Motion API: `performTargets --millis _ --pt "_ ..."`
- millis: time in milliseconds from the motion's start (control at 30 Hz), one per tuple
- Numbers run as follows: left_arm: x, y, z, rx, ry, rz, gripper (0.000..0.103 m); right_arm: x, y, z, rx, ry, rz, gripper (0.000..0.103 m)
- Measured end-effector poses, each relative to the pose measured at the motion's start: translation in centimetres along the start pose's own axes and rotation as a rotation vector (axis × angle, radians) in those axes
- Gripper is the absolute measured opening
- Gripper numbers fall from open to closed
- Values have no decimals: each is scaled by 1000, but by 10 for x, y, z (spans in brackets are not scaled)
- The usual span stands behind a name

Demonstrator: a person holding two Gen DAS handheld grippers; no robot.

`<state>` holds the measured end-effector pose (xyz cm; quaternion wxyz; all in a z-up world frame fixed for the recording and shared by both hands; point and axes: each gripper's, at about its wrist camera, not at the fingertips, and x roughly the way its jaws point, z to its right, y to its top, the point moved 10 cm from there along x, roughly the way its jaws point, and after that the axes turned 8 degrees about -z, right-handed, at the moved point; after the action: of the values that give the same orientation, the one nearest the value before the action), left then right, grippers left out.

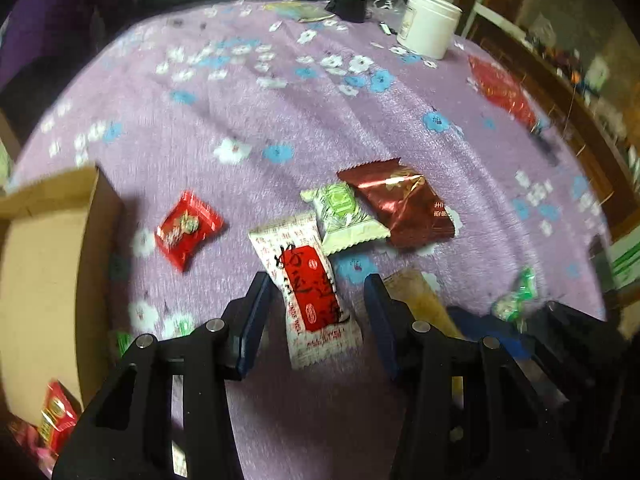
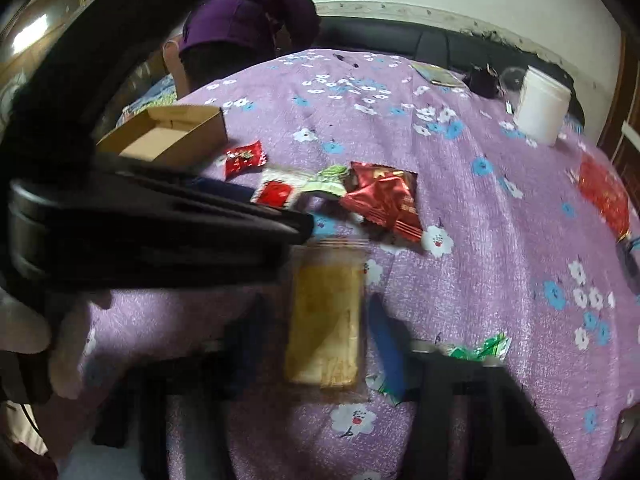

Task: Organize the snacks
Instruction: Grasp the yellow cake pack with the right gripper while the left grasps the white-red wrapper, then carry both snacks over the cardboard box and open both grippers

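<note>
Right, you're mid-pickup on both sides. Your left gripper is open, jaws straddling the white pack, which lies flat on the cloth between the tips; whether the pads touch it yet I can't tell. Just ahead of it, the green pack overlaps its far end, and the foil pack sits ahead-right, touching the green one. The red candy is ahead-left, apart from the pile. The box is hard left of that gripper, open, with at least one red snack in its near corner. Your right gripper is open too, straddling the clear cake pack; it's blurred, so contact is unclear. A green candy lies just right of its right finger. My read: sorting is early, most snacks are outside the box. Next, close the left on the white pack at its near half, so the green pack doesn't drag along, lift, then swing left over the box. Watch that the two grippers don't clash; they're close.
</note>
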<state>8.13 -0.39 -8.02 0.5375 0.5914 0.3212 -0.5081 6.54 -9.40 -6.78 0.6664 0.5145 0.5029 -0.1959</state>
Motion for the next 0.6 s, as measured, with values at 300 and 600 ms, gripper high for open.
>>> performTargets --millis 300,600 --pt "-15 -8 10 35 -40 39 27 -14 1 19 103 53 32 37" --pt "-64 -28 -11 -105 -210 125 27 -21 5 32 211 156 66 36"
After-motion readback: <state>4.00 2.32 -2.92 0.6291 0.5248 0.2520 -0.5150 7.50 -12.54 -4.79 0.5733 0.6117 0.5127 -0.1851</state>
